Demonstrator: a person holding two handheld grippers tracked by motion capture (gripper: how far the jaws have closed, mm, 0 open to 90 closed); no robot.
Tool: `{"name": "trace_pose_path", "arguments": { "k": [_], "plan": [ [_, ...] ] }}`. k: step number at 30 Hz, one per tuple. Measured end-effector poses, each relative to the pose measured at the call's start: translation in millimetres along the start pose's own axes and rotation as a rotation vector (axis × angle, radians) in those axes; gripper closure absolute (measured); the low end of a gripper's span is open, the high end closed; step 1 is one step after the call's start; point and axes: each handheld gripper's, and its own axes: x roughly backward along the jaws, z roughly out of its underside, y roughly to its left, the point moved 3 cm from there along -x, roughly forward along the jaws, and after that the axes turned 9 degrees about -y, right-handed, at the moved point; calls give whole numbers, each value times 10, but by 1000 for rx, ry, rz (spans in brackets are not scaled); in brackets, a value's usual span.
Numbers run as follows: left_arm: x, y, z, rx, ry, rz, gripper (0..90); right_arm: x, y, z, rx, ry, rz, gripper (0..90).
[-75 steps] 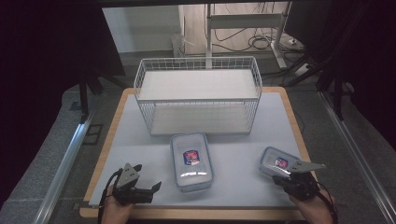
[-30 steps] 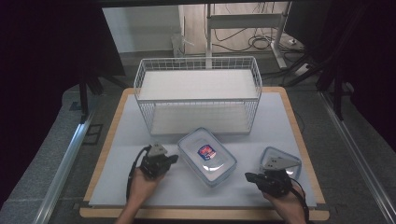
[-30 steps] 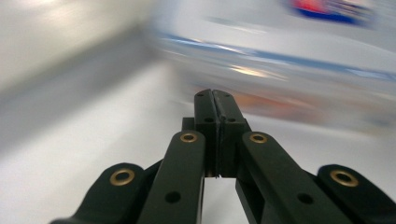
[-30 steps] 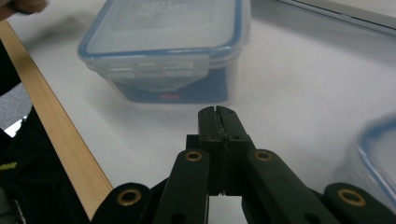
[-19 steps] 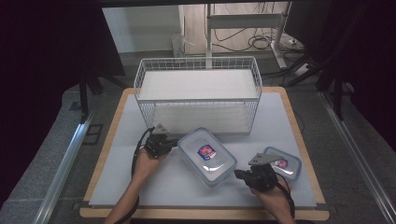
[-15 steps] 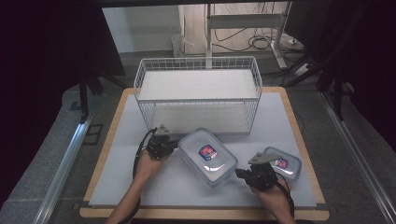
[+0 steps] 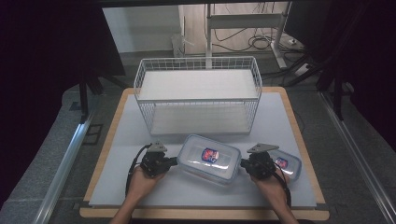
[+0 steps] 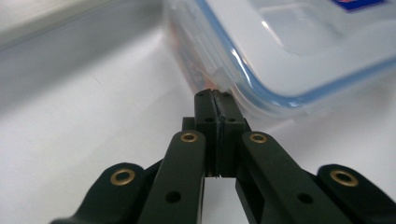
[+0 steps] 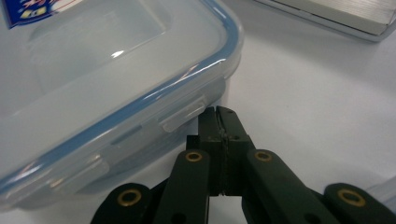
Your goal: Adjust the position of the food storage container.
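Container (image 7: 208,159) flanked by left gripper (image 7: 173,161) and right gripper (image 7: 242,164), jaws together, contents unclear

dark room, grey floor (image 7: 42,154), cables (image 7: 261,44) behind wooden table (image 7: 299,121).

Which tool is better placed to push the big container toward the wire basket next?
Probably neither alone. The left tool and right tool, both shut, press opposite ends of the large container, so they look set to move it jointly toward the wire basket.
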Motion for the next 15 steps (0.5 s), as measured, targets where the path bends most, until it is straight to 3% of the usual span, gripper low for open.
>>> {"name": "trace_pose_path", "arguments": {
  "k": [3, 5, 6, 9, 10, 12, 15],
  "plan": [
    [11, 30, -25, -8, -8, -22, 888, 24, -1, 1, -12, -3, 2, 892],
    [-45, 71, -51, -44, -1, -63, 887, 115, 23, -1, -31, -23, -7, 887],
    [-116, 102, -73, -10, -20, -51, 885, 163, 53, 2, -35, -32, -14, 887],
    [-147, 84, -66, -23, -13, -64, 898, 146, 68, 18, -36, -22, -21, 892],
    [-108, 58, -50, -11, -12, -50, 899, 113, 54, 6, -28, -16, 1, 893],
    [-57, 6, -12, -16, 1, -37, 898, 85, 33, -28, -30, -22, 0, 893],
    [-7, -56, 34, -6, 2, -51, 899, 48, 50, -31, -33, -20, 4, 895]
  ]
}}
